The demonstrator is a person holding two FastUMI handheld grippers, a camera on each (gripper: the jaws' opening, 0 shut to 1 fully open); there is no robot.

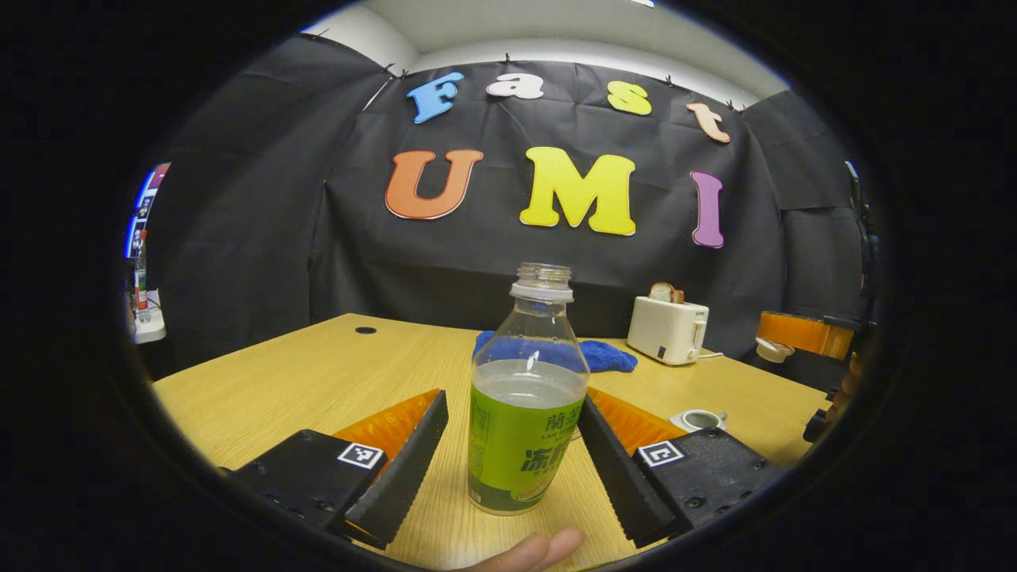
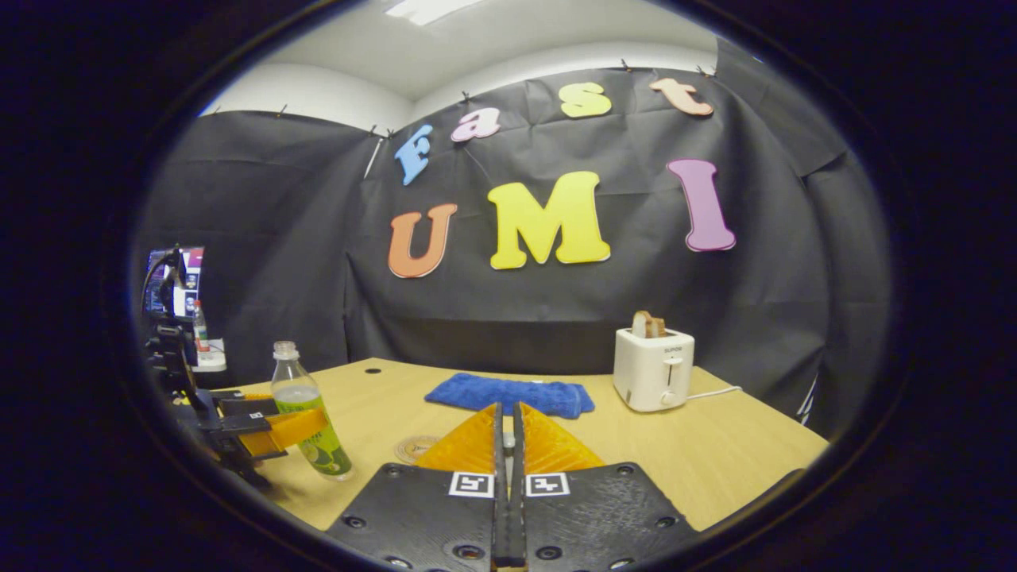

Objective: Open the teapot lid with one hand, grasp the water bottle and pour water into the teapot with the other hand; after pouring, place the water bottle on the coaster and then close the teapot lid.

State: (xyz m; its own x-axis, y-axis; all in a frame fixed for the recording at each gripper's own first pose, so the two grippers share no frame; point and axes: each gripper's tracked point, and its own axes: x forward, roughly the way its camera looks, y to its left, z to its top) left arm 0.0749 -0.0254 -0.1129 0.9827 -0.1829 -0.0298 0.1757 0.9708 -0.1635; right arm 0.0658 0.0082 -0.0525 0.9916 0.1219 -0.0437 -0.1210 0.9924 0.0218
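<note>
Water bottle (image 1: 526, 397), uncapped, part full, green label, stands upright on table (image 1: 318, 381) nr front edge. Left gripper (image 1: 512, 453) straddles it: jaws apart, one finger each side, right finger v. close to label, contact unclear. Fingertip of a hand (image 1: 532, 552) shows at the bottom, below bottle. In right gripper view, bottle (image 2: 306, 417) sits twd front-left corner w/ left gripper (image 2: 270, 433) at label height. Right gripper (image 2: 508, 445) jaws together, nothing visible btwn them. Round coaster (image 2: 417, 449) just left of its fingers. Blue cloth (image 2: 508, 395) mid-table twd back edge. White toaster (image 2: 653, 368) w/ toast at back-right. Small cup (image 1: 699, 419) nr right edge.
</note>
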